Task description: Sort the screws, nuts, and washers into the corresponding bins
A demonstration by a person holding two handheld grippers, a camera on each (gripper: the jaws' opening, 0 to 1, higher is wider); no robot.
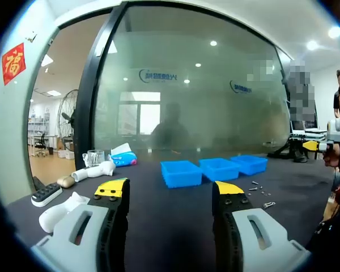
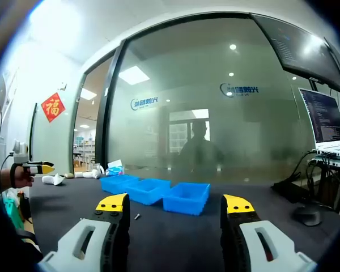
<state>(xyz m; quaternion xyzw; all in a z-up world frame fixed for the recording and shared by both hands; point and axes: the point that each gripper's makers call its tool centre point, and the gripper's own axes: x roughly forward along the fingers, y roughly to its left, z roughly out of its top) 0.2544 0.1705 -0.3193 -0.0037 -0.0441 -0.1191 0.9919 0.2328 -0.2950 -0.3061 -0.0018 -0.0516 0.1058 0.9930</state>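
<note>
Already poised above the dark worktop [image 1: 175, 226], the left hand-held gripper [image 1: 173, 191] stands with its yellow-tipped jaws spread wide and nothing between them, touching nothing. The right hand-held gripper [image 2: 175, 205] is likewise wide open and empty, held clear of the surface. Ahead of the left one, three blue bins [image 1: 214, 168] sit side by side in a row; just to their right a small scatter of screws, nuts and washers [image 1: 259, 191] lies loose on the worktop. In the right gripper view one lone piece of hardware [image 2: 137, 216], possibly a screw though too small to tell, rests near the left jaw, in front of the same bins [image 2: 156, 192].

No piece appears to have been picked up yet, so the step in hand is judged to be the first reach. Doing it well likely means lowering one open gripper squarely over a single piece, jaws straddling it, and closing only once the tips meet the surface, since such small flat parts would easily slip or skid.
</note>
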